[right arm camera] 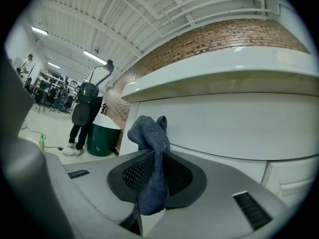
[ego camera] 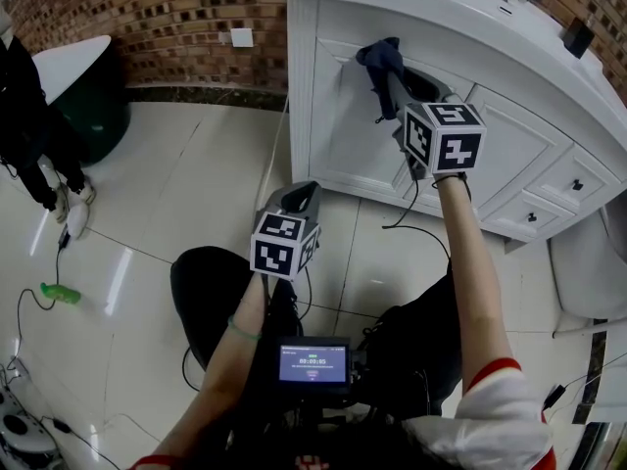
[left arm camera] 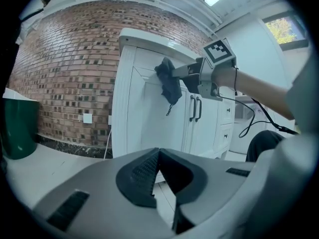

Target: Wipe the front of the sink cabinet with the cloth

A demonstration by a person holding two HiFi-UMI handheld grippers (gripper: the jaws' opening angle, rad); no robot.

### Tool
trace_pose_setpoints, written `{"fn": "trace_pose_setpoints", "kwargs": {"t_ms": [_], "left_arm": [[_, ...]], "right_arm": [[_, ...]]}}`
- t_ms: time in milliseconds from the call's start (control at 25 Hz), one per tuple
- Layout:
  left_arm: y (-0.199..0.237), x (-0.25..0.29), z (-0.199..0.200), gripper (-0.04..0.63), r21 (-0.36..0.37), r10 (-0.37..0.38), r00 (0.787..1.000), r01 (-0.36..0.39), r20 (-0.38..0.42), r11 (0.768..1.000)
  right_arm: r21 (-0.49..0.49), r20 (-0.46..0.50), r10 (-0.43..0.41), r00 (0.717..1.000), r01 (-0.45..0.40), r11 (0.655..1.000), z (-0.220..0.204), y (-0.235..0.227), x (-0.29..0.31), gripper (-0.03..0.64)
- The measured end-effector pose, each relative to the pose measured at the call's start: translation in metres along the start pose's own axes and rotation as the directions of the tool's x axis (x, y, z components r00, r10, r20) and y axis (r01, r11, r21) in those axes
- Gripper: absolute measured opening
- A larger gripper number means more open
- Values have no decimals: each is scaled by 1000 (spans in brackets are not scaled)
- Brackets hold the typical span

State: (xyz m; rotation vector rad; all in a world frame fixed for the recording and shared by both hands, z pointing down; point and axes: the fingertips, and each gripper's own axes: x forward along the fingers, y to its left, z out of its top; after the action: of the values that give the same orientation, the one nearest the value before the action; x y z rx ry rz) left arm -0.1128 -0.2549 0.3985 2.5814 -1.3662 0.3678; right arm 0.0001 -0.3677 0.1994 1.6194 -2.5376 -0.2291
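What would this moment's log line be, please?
right gripper: shut on cloth | cloth: at upper cabinet front | left gripper: shut, empty, held back

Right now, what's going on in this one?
A person is working on the front of a white sink cabinet with two handheld grippers. The right gripper is shut on a dark blue cloth and holds it high on the cabinet front, just under the countertop, apparently against the surface. The left gripper hangs lower, off the cabinet, jaws together with nothing between them.
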Motion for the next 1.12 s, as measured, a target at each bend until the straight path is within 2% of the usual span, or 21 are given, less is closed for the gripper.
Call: {"fn": "trace_pose_setpoints", "kwargs": {"t_ms": [200,360,560,680,840,1120], "left_arm": [[-1,-2,-1,21,3,3,1000,-3,4,1000],[-4,2,-5,21,4,-2,1000,2,1,1000],[-2,7,-14,20,-2,-5,1000,5,-18,1000],[1,12,-21,20,-12,0,1000,0,-25,1000],[7,18,-29,21,-31,15,999,-16,-32,999],[8,26,-34,20,-26,10,999,-11,-36,1000]], "right_arm": [[13,-69,-7,998,8,1000,-36,2,2,63],[44,-162,4,987,3,999,-89,8,8,63],[78,-281,29,959,-7,997,-161,24,17,63],[86,-372,46,927,-15,996,-212,35,21,63],[80,-493,57,868,-20,997,-276,47,25,63],[136,-609,101,787,-22,990,-355,67,33,63]]}}
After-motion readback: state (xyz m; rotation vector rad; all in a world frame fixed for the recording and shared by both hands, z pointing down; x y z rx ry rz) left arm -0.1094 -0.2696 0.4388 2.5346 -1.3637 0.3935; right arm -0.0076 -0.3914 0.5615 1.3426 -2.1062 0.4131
